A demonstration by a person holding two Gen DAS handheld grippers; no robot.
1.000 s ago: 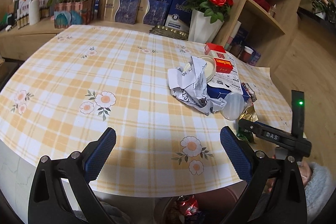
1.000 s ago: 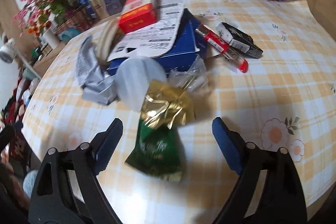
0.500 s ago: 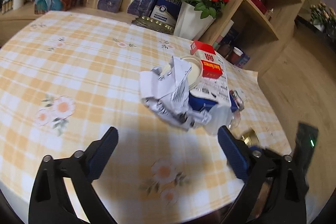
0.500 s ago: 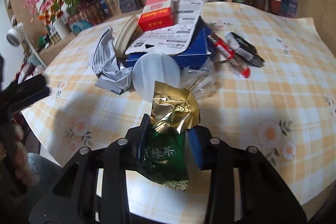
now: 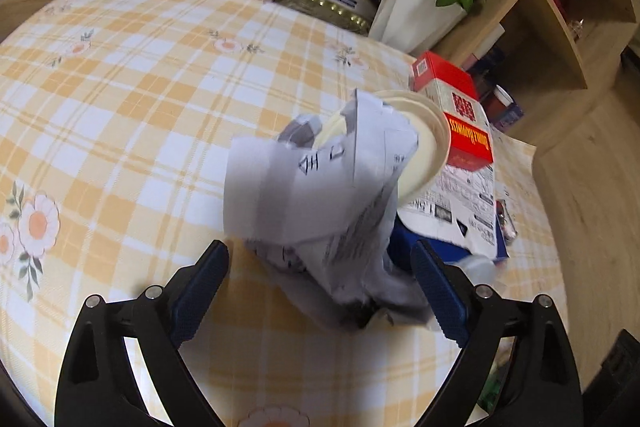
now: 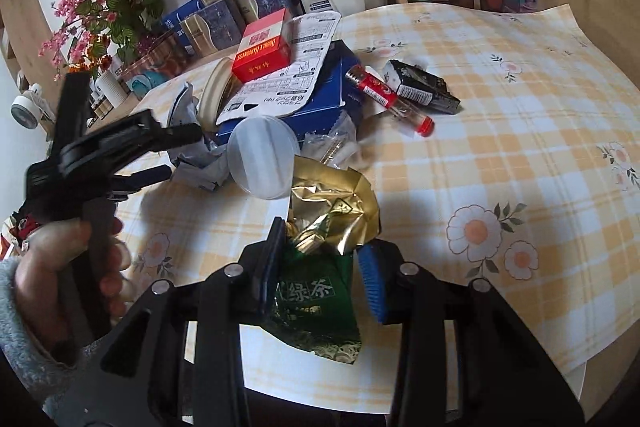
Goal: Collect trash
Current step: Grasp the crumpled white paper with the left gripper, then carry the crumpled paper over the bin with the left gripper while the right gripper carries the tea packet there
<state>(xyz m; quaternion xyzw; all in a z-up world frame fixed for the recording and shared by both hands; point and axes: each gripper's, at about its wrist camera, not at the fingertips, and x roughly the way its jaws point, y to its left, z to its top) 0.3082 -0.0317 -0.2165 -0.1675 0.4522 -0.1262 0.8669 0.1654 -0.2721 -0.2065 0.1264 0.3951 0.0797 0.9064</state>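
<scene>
**Two grippers, two pieces of trash**

We had our left gripper (image 5: 320, 283) spread wide around the crumpled paper (image 5: 320, 195), which sat in the lower middle of the left wrist view — the wad lay directly ahead, between the two blue pads and rising above them. Neither pad appeared to press on it yet; the right-hand pad looked very close to the paper's ragged lower edge, though we could not tell whether it touched. The paper leaned against a cream plate (image 5: 428, 151) and a red box (image 5: 460, 111) stacked behind it, toward the upper right of the frame, so the wad was the nearest thing in the pile to that gripper.

Our right gripper (image 6: 320, 267) was nearly closed on the green tea packet (image 6: 320, 303) at the lower middle of the right wrist view. The packet's long axis ran along the fingers toward the camera, its torn gold foil top pointing away, toward the pile. It lay near the tabletop's (image 6: 520, 155) near edge.

In that same view our left hand (image 6: 60, 267) showed at the left edge, wrapped round the handle, with its gripper reaching rightward and level into the pile beside a translucent round lid (image 6: 262, 159).

We judged that the left gripper needed only to close — the paper was already centred in its gap. Soft paper would likely crush and compress, so a full squeeze seemed called for.
</scene>
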